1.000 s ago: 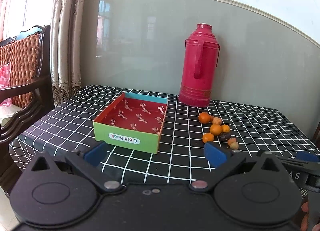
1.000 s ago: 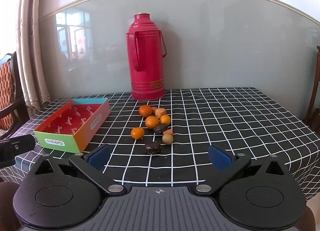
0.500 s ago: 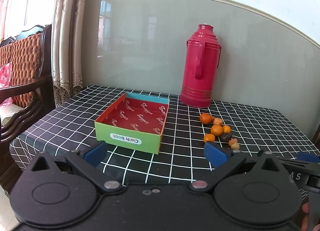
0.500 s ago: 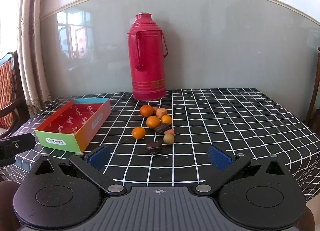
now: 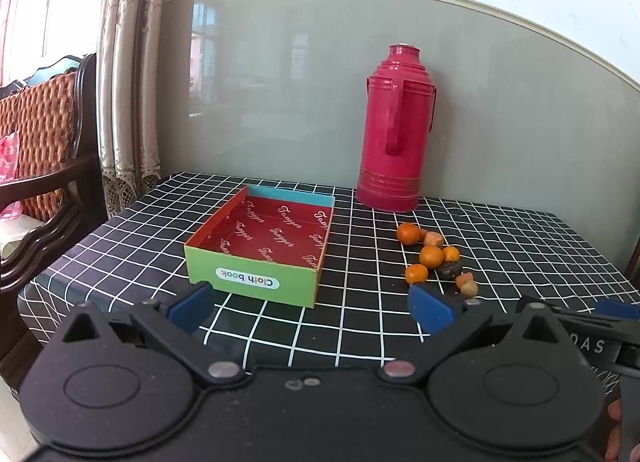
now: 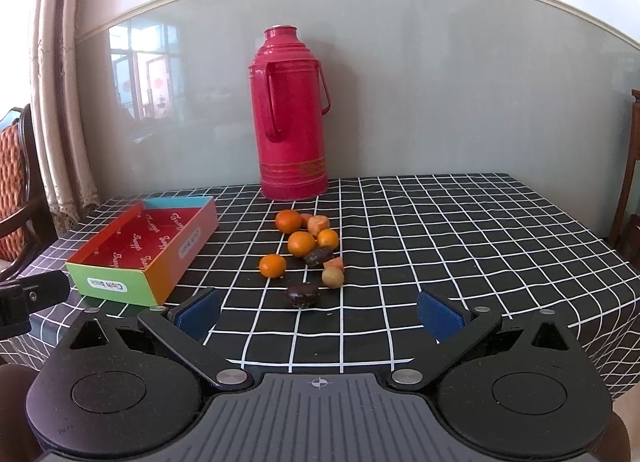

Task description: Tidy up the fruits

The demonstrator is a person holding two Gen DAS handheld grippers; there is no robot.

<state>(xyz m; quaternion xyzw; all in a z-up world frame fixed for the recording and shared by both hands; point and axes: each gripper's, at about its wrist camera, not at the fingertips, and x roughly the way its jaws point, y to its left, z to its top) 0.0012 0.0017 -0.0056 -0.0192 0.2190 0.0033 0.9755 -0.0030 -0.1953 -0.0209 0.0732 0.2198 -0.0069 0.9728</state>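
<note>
Ahead of my claws a table [image 6: 460, 230] in black checked cloth carries a red thermos [image 6: 290, 114] far ahead, an open cardboard box [image 6: 144, 250] ahead-left of my right claw, and scattered small fruits [image 6: 306, 250] straight ahead, nearest.

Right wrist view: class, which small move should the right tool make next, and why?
Probably ease the right tool, open and empty, forward and down onto the dark fruit, the piece nearest it. All the fruit lies on the tablecloth, and the box holds none.

Fruits [image 6: 308, 250] right of box [image 6: 120, 262], before flask [image 6: 290, 122]
</note>
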